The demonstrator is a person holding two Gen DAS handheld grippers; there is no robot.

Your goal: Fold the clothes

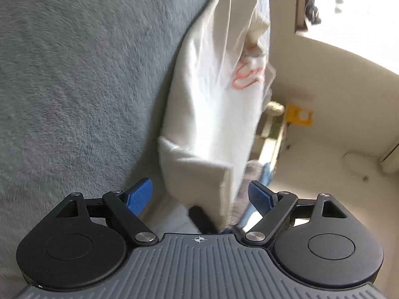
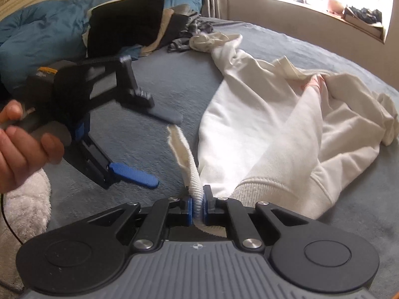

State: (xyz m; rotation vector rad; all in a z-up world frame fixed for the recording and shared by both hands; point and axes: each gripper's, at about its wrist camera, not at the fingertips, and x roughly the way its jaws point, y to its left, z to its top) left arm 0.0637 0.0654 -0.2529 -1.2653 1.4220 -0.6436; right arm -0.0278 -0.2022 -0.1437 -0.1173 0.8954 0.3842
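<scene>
1. Left wrist view: the left gripper (image 1: 200,194) has its blue fingers spread wide, nothing between them. The white sweatshirt (image 1: 214,94) runs straight ahead along the edge of the grey bed cover (image 1: 74,87), pink lettering showing on its front, a folded corner lying just past the fingertips. Off to the right, the floor (image 1: 324,149) drops away below the bed.

2. Same view, the risk: the garment sits right at the bed's edge. My read is that a careless tug could slide it over the side.

3. Right wrist view: the right gripper (image 2: 198,205) is pinched tight on the ribbed hem (image 2: 197,191) of the sweatshirt, cloth squeezed between the blue pads. The body of it lies rumpled across the cover, sleeves tangled toward the window. The left gripper hovers open to the left, held in the person's hand (image 2: 22,144), apart from the fabric.

4. Risks here: only a thin band of rib is held, so a hard pull could slip it free. With one corner gripped alone, lifting would likely bunch the cloth further. A pile of dark clothes (image 2: 129,22) behind could snag a dragged sleeve.
</scene>
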